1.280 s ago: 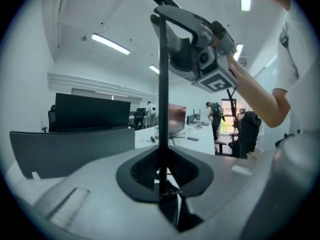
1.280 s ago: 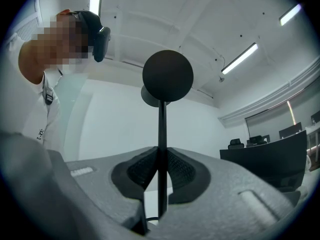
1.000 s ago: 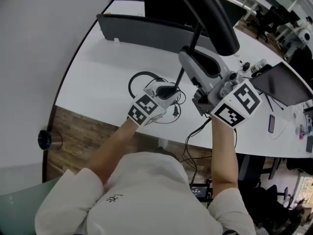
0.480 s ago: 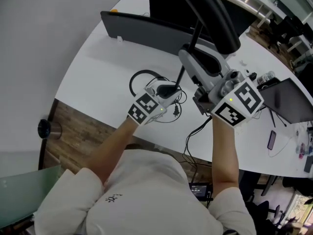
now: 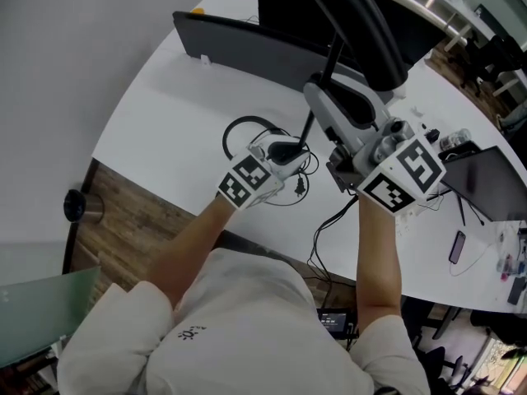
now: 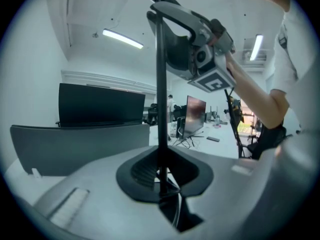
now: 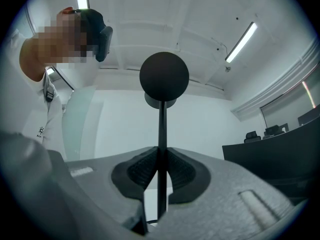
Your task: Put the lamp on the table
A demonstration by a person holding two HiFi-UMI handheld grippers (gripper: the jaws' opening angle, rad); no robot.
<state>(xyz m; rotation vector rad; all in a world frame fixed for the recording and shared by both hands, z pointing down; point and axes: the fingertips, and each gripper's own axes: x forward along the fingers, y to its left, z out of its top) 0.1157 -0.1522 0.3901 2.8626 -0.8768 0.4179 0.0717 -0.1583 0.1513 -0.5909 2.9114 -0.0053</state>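
- Two parts of the lamp (image 5: 333, 56) are unclear in the head view: its foot is hidden behind the grippers, and its thick black top is cut off at 12 o'clock.
- Narrowly parted, the left gripper (image 6: 161, 176) clamps the thin stem low down.
- At 2 o'clock from it, the right gripper (image 7: 160, 171) pinches the stem higher.
- Both hold the lamp over the white table (image 5: 165, 122); whether it touches the table is unclear.

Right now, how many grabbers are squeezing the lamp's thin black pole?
2. The left gripper pinches the lamp pole lower down. The right gripper pinches it higher up. Both pairs of jaws are closed on it, and no other gripper is in view.
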